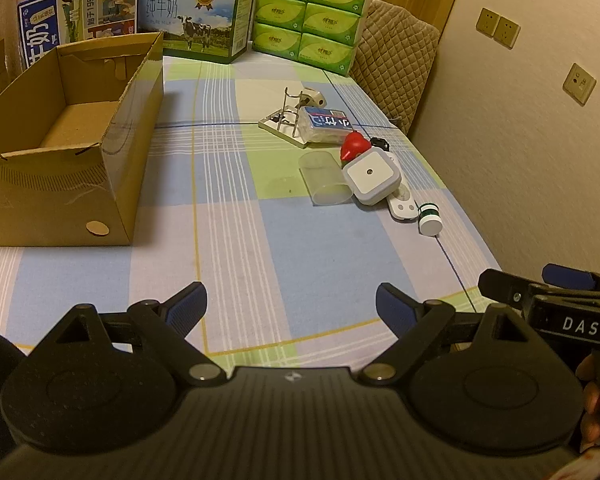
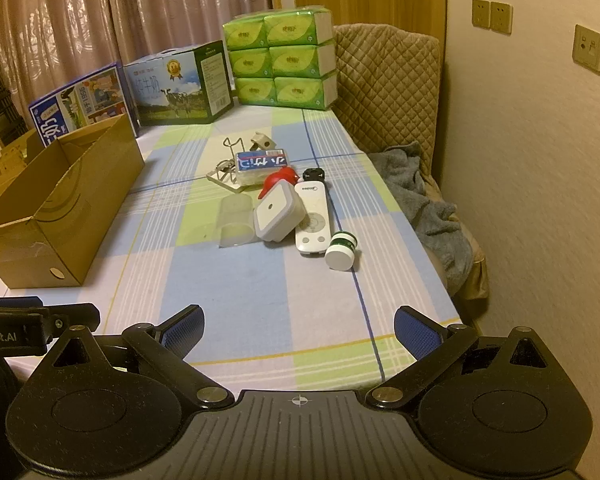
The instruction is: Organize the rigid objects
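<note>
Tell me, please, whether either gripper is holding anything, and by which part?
Nothing is held: the left gripper and right gripper are both open and empty.

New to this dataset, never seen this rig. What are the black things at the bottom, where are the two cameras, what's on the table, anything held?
No robot arm: a person holds one two-finger gripper in each hand, with a fisheye camera on each looking along the fingers. One picture shows the left gripper, the other the right gripper. Both are open and hold nothing. On the checked tablecloth stands an open cardboard box, which looks empty. Beside it lies a cluster: a clear cup on its side, a square white container, a white remote and a small green-and-white jar.
</note>
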